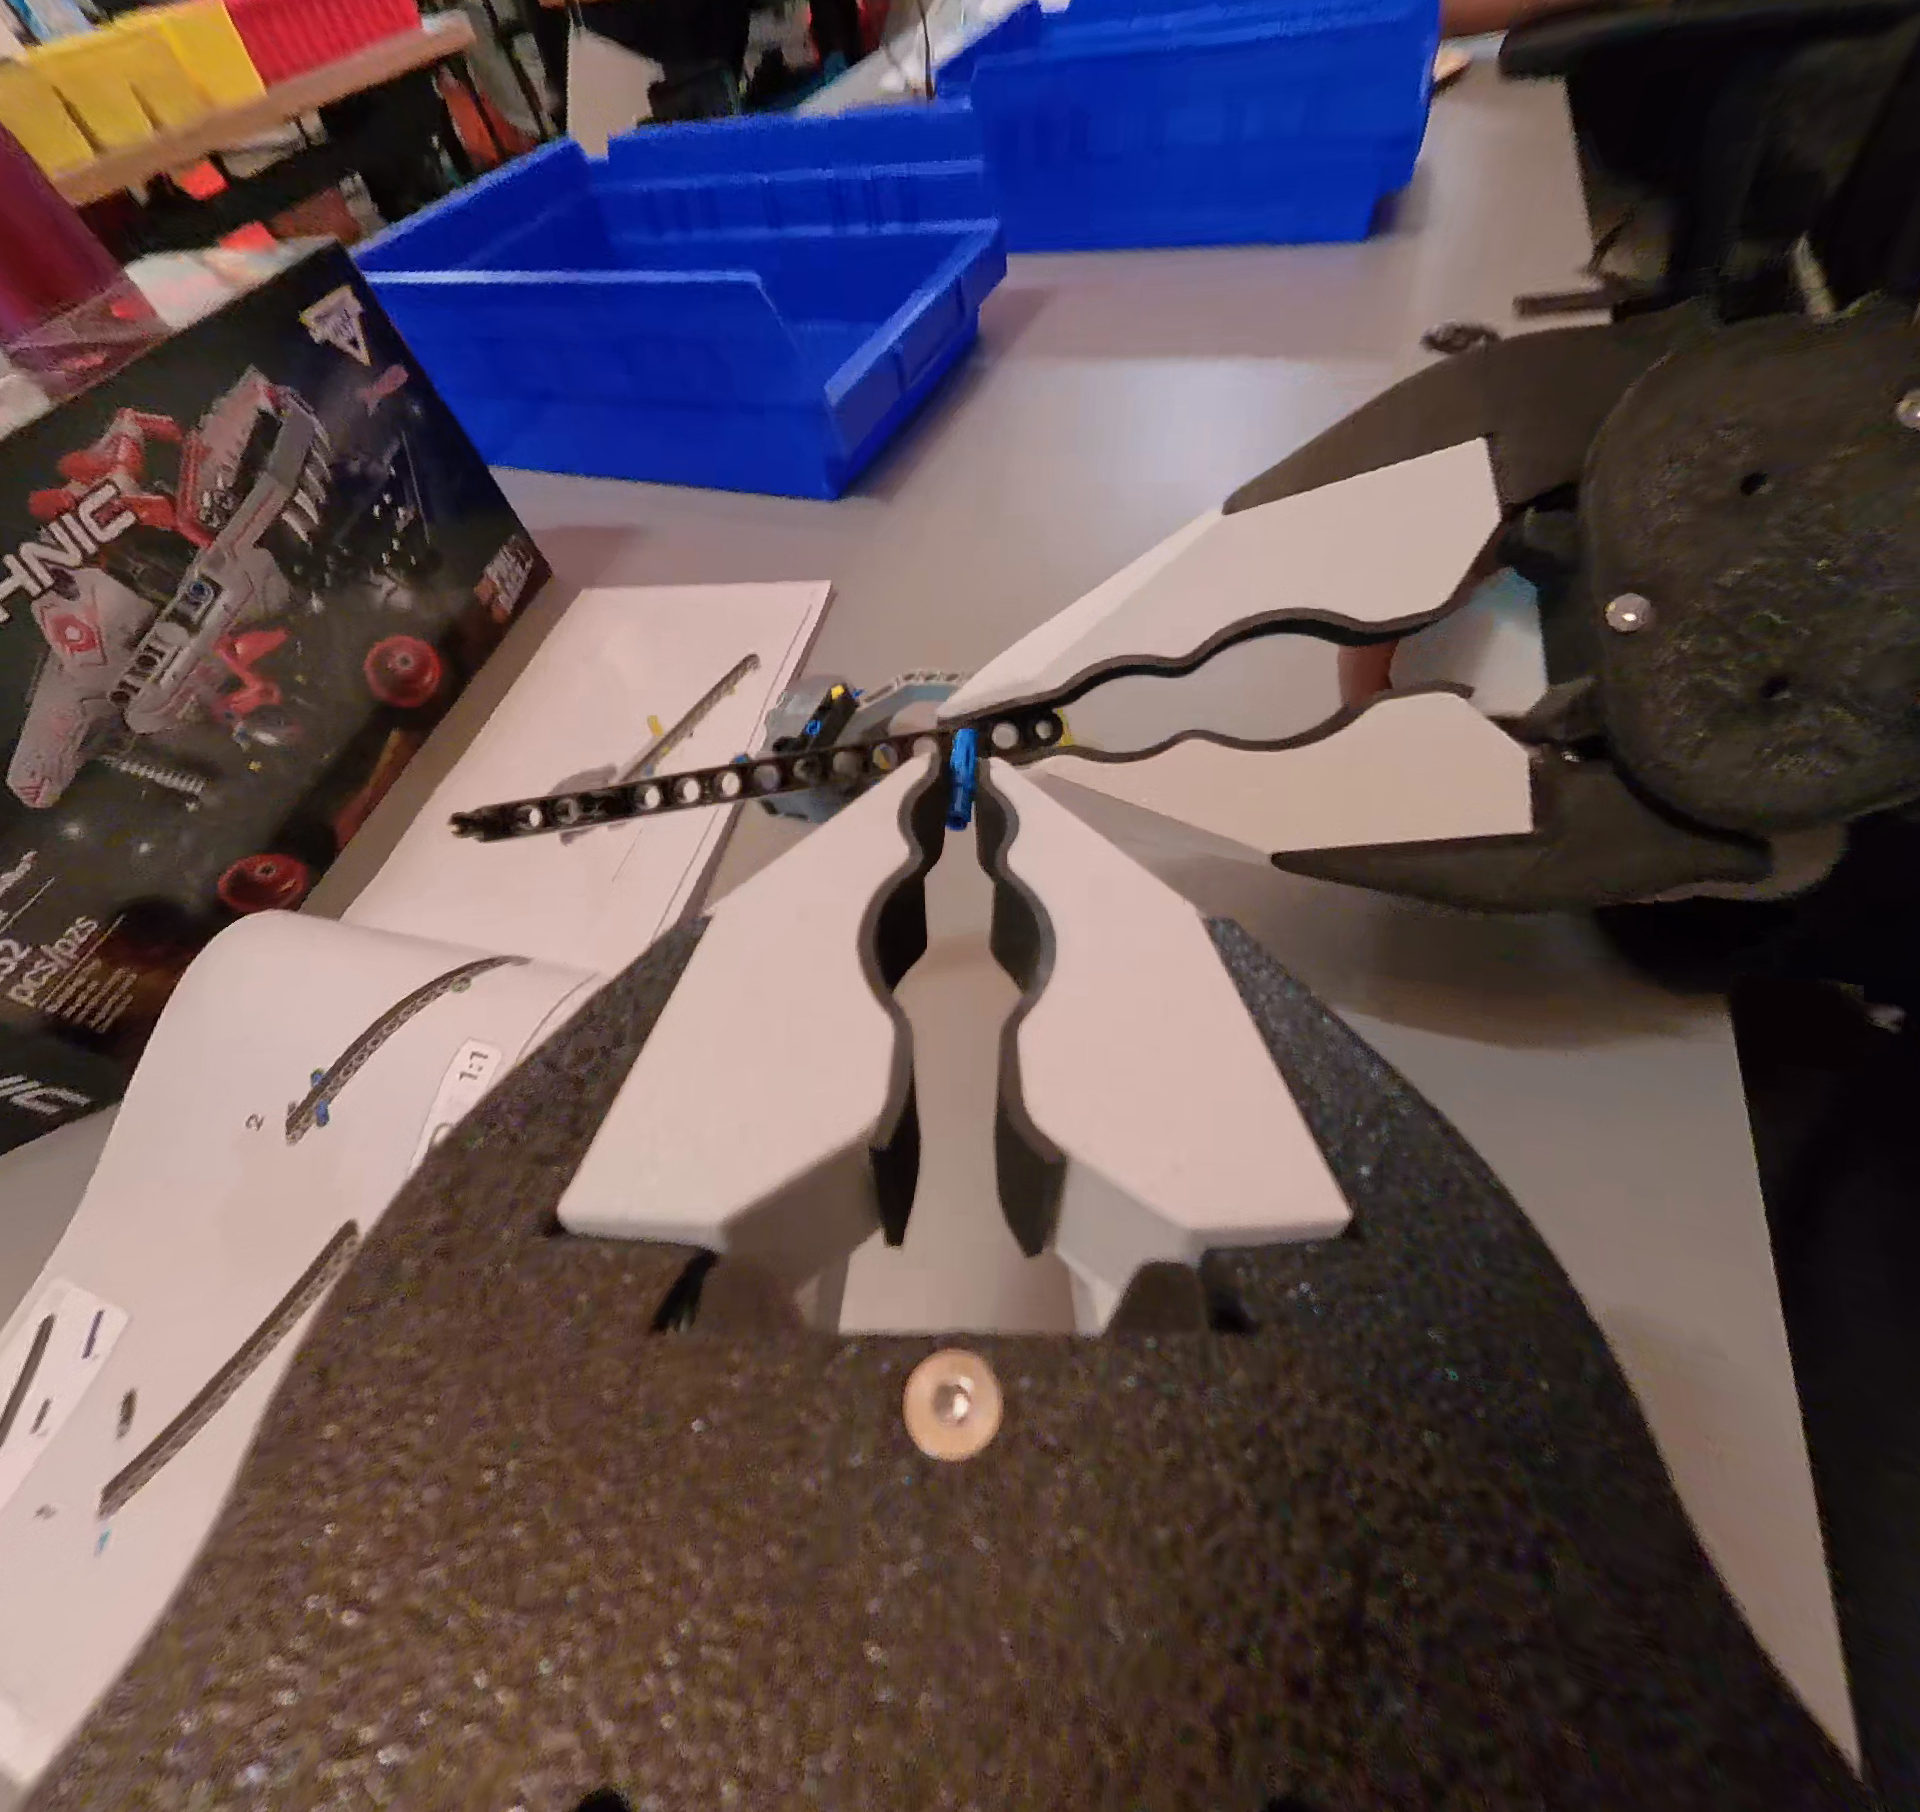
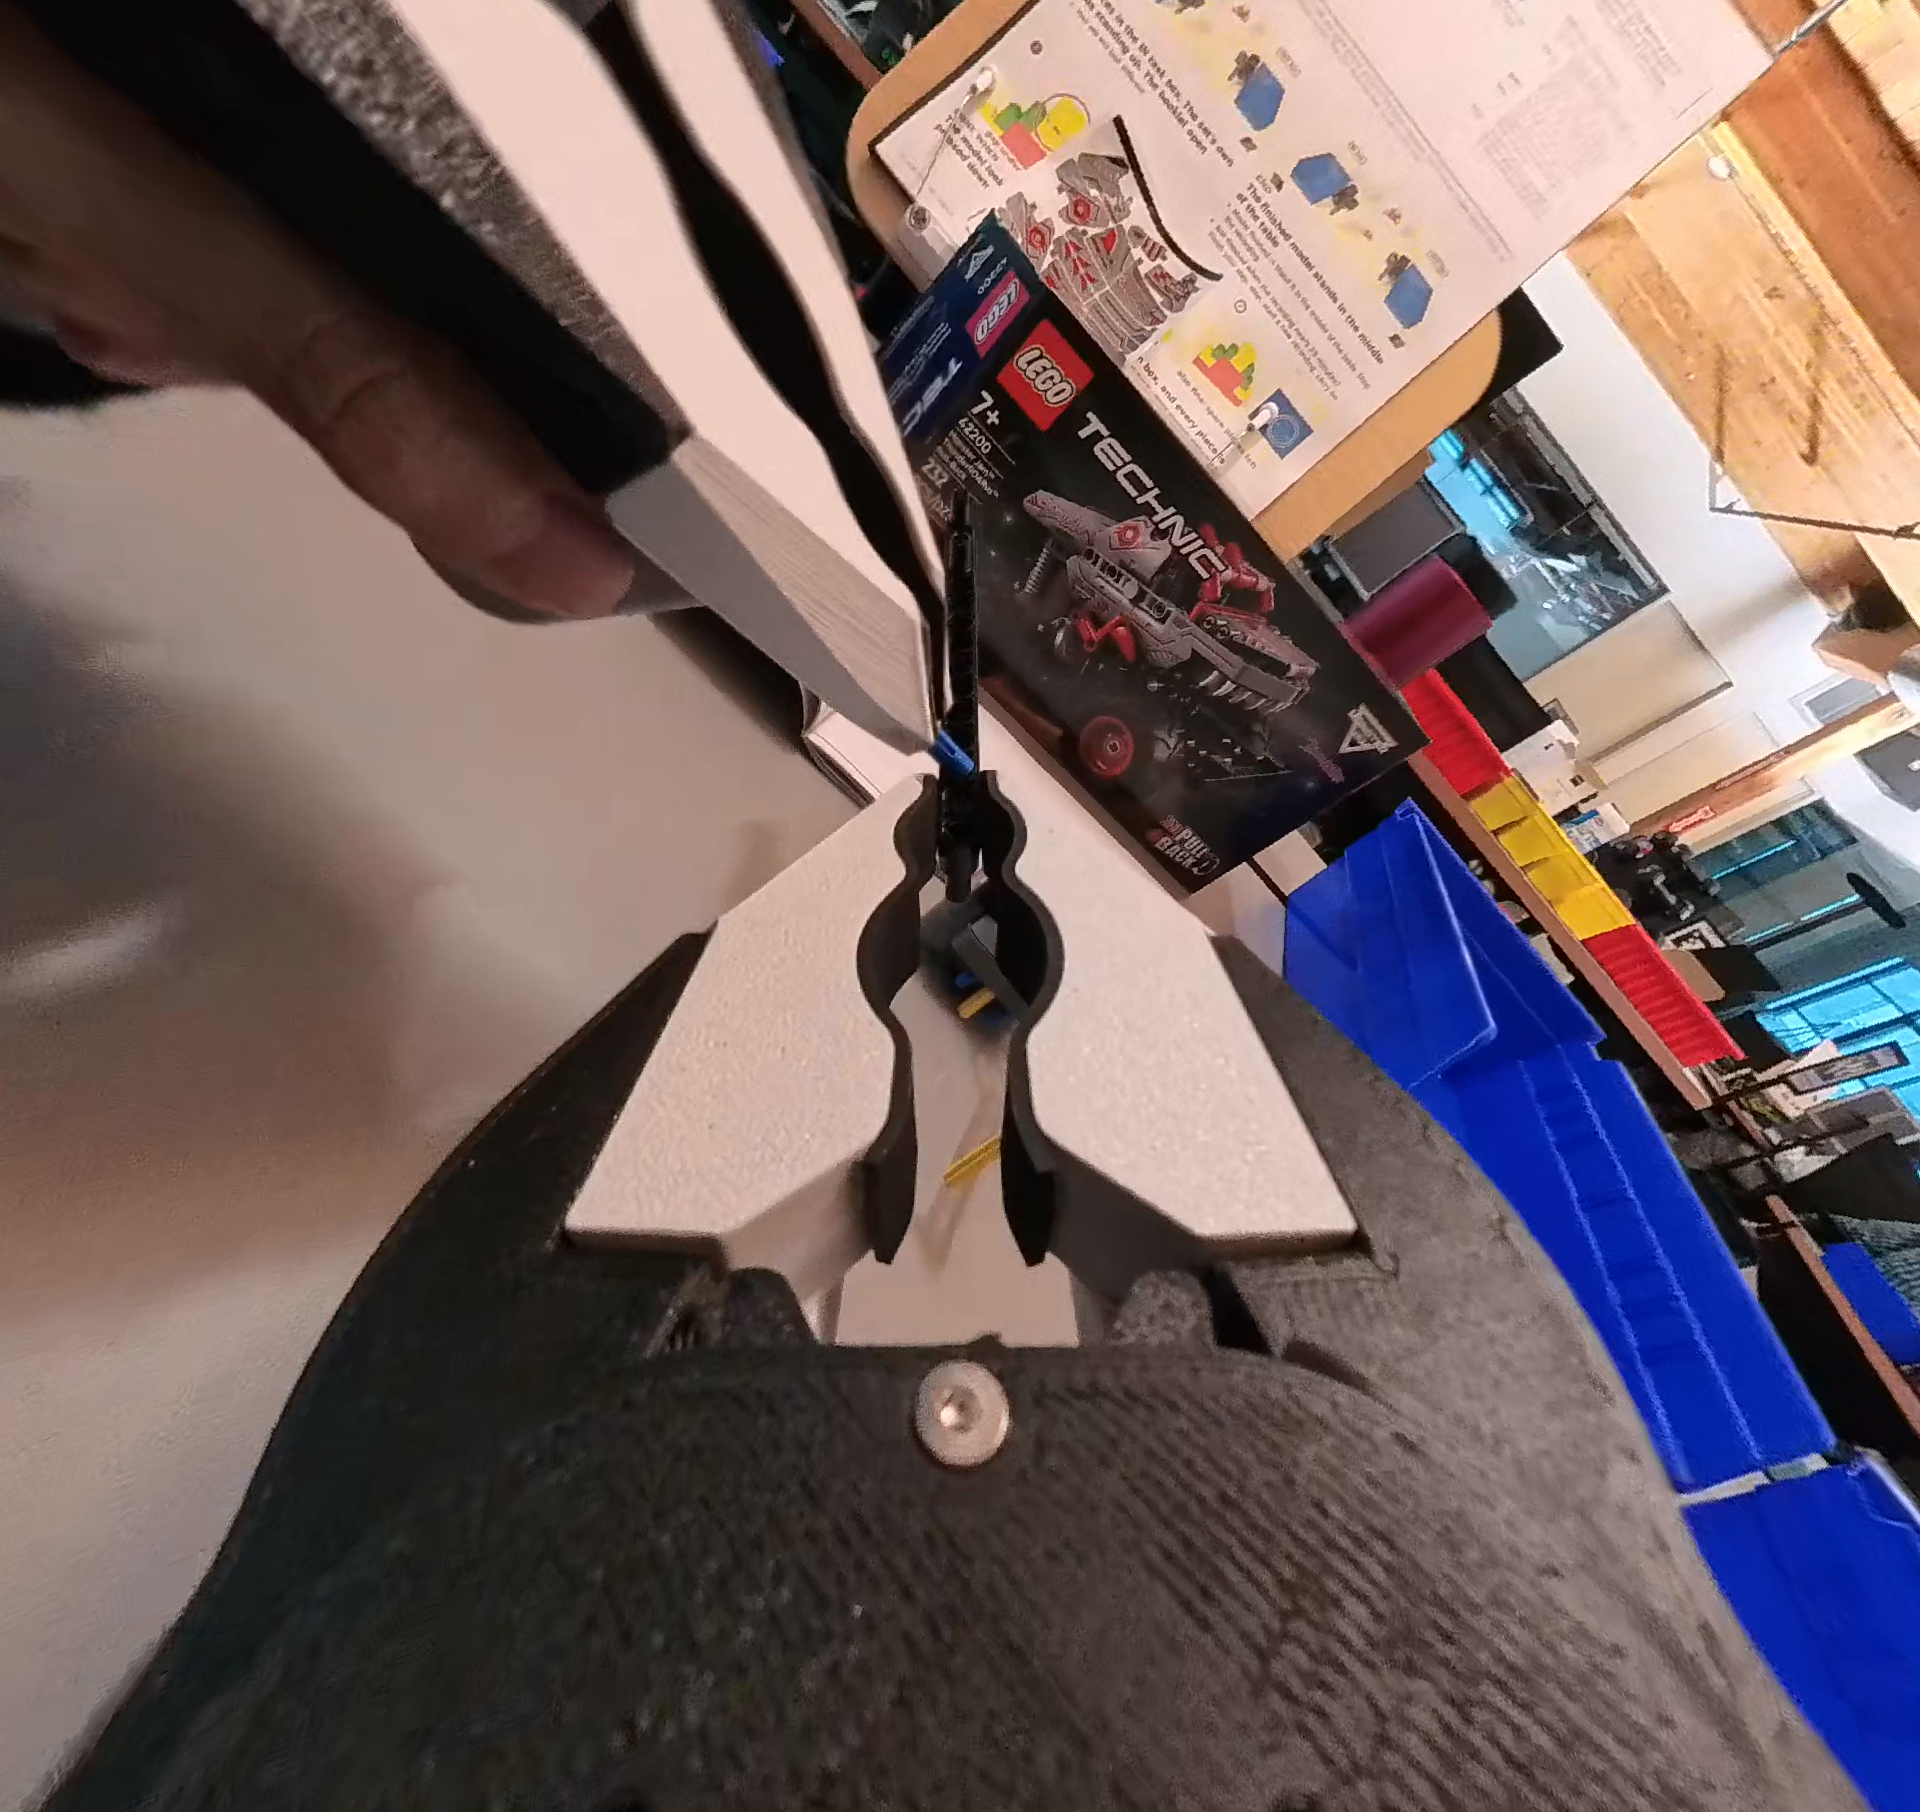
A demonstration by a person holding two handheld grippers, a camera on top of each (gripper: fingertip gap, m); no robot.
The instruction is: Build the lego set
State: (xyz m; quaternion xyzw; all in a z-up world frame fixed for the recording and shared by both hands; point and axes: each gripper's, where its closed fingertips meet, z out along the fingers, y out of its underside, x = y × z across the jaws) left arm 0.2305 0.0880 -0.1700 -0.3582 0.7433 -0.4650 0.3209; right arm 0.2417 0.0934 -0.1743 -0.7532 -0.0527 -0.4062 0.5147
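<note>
A long black Technic beam (image 1: 727, 783) with a row of holes is held level above the table. My right gripper (image 1: 1013, 734) comes in from the right and is shut on the beam's right end. In the right wrist view (image 2: 956, 806) the beam (image 2: 958, 661) is seen end-on. My left gripper (image 1: 956, 770) is shut on a small blue pin (image 1: 962, 796). The pin stands upright against the beam near its right end, and I cannot tell how deep it sits. The left gripper (image 2: 928, 723) and the pin (image 2: 951, 754) also show in the right wrist view.
A small grey sub-assembly (image 1: 831, 723) lies on the table behind the beam. The open instruction booklet (image 1: 623, 723) lies to the left, with the Lego box (image 1: 208, 619) beyond it. Several blue bins (image 1: 727, 328) stand at the back. A person sits at the far right. My two grippers' fingertips are within a few centimetres of each other.
</note>
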